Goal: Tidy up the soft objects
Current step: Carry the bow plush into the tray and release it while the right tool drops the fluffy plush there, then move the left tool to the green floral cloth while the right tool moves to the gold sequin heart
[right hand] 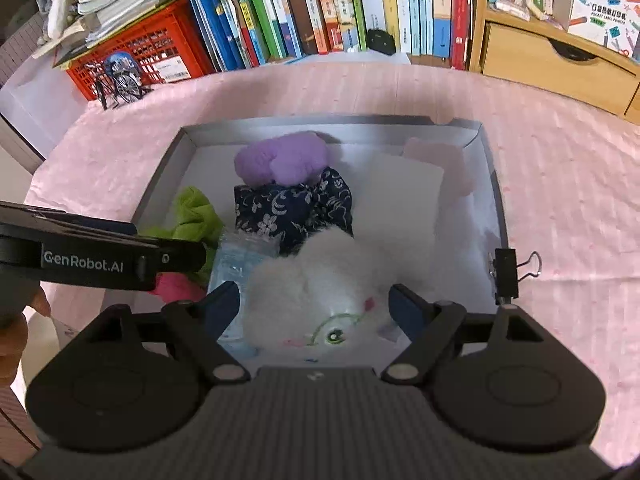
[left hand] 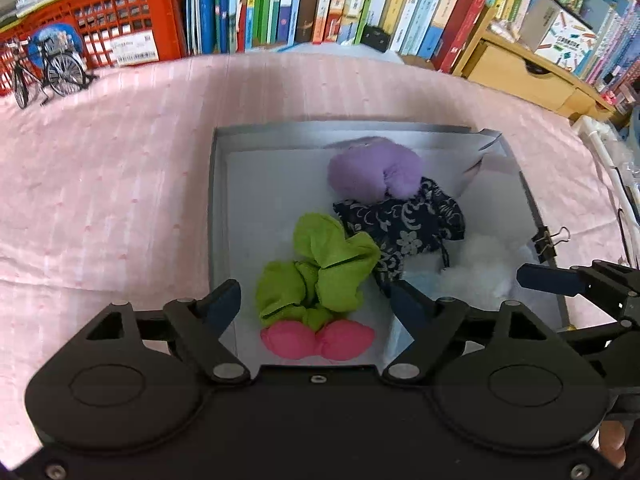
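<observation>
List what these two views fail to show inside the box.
- Pink soft piece: right wrist view, mostly hidden behind the left tool.
- Clear packet: contents unreadable, partly under the white plush.
- Box near edge: both views, covered by the tool bodies.

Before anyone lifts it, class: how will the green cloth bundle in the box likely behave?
The green cloth bundle looks crumpled and folded, so it will probably flop and sag. It seems thin, likely light. It touches the pink piece, which might drag along.
</observation>
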A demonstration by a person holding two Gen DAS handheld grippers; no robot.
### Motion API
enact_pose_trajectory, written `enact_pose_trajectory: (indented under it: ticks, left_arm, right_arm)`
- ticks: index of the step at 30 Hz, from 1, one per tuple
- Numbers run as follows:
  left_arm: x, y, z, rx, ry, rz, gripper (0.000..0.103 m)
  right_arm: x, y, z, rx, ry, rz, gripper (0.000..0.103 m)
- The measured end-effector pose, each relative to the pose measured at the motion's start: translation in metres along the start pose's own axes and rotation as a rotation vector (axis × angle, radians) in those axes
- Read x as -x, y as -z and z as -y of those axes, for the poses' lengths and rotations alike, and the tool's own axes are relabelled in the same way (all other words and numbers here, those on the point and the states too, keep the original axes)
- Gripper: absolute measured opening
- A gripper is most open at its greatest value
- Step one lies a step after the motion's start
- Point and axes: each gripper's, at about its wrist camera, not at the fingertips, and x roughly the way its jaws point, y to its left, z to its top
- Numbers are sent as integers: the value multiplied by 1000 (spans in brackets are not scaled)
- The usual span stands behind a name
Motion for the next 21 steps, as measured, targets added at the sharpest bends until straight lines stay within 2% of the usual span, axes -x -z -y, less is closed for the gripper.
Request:
enact_pose_trajectory:
  ticks: [11, 16, 21]
  left_arm:
    - [65, 32, 20, -94, 0, 222, 85]
    - [96, 63, 29, -142, 26, 329, 87]
    - [120, 104, 42, -207, 38, 442, 91]
  right_arm:
    - [55, 15, -3, 29, 0, 127, 90]
    - [86, 32, 0, 46, -13, 202, 91]
    - [117, 56, 5, 69, -2, 314, 91]
